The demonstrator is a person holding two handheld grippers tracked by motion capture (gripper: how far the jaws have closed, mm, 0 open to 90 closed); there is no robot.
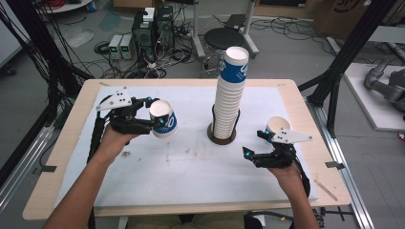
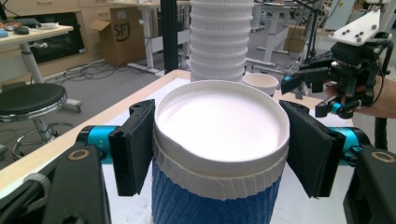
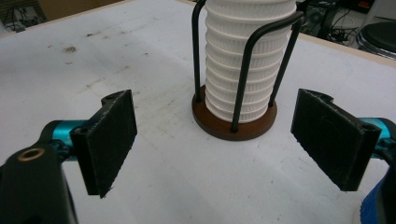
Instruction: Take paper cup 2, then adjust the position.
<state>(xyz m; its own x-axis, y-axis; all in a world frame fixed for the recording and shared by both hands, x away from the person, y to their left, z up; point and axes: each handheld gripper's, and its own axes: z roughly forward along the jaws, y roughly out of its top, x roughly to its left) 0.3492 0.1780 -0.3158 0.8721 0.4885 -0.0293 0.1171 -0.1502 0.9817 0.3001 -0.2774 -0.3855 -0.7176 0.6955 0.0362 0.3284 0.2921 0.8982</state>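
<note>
Gripping now: left gripper [image 2: 219, 154] has its two black pads pinching a ribbed white paper cup with a blue band [image 2: 219, 140], one pad on each side just under the rolled rim.
Cup look: white inside, open mouth tipped toward the camera that rides on this gripper; in the high view the same cup [image 1: 163, 119] sits at the jaw tips, leaning over, above the white table cover [image 1: 191, 176].
Right gripper [image 3: 215, 140]: jaws spread wide, nothing between the pads.
Ahead of the right jaws: tall stack of ribbed white paper cups [image 3: 247, 60] in a black wire holder on a round brown base [image 3: 233, 123].
Beside the right gripper: second white paper cup [image 1: 278, 126], upright on the table, just behind it.
Between the two grippers: the stack [image 1: 230, 95], its top cup showing the blue band.
</note>
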